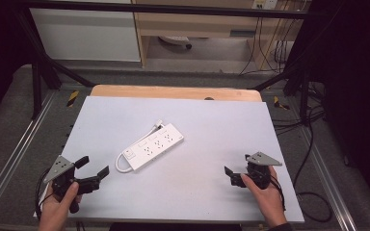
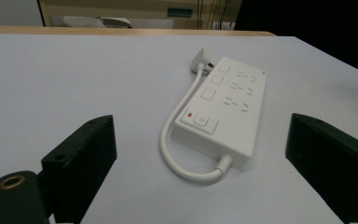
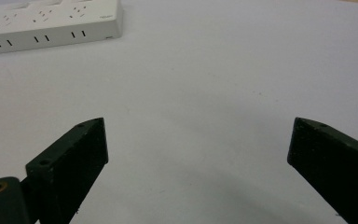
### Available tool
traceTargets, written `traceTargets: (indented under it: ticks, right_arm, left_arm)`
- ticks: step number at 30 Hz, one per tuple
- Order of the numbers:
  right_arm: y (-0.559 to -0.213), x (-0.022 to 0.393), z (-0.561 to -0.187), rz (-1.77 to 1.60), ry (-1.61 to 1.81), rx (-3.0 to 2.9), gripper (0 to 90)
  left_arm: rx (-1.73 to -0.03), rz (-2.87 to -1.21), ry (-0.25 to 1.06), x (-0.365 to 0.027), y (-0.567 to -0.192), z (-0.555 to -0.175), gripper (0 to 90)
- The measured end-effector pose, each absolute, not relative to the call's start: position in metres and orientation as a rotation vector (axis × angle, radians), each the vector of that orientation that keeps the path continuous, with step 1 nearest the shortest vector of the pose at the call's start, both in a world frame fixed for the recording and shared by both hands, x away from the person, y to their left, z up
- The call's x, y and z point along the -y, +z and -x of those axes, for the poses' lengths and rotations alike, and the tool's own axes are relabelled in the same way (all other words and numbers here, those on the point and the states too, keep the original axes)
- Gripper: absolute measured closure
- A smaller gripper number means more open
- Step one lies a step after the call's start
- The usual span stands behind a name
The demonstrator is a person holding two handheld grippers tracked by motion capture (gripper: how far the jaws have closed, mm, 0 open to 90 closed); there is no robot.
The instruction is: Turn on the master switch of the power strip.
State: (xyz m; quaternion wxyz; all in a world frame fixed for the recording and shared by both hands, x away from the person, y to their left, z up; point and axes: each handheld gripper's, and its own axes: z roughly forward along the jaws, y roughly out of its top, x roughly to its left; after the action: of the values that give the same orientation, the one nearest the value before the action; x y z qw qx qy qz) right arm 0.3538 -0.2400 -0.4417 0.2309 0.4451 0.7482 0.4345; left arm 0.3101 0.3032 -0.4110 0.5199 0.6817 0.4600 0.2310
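A white power strip (image 1: pixel 154 146) lies slantwise in the middle of the pale table top (image 1: pixel 212 125), its short white cable (image 1: pixel 121 166) looping from the near end back along one side to a plug at the far end. In the left gripper view the power strip (image 2: pixel 226 105) shows a red-marked switch and several sockets. My left gripper (image 1: pixel 94 171) is held at the near left corner, jaws open and empty, pointing toward the strip. My right gripper (image 1: pixel 238 168) hovers at the near right, open, with nothing between its jaws. The power strip's side (image 3: pixel 46 28) appears at the top left of the right gripper view.
A wooden strip (image 1: pixel 173 91) edges the far side of the table. Black frame legs (image 1: pixel 41 82) stand at both far corners. Cables (image 1: pixel 308 144) trail on the floor to the right. A cabinet (image 1: pixel 197 24) stands behind.
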Motion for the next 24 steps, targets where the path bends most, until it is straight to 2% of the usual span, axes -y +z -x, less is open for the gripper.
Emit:
traceTargets:
  ticks: [24]
  right_arm:
    - [-0.44, 0.237, -0.3537, -1.214, 1.202, -2.052, 4.2]
  left_arm:
    - [-1.079, -1.615, 0.552, -0.2999, -0.4072, -0.3087, 7.2]
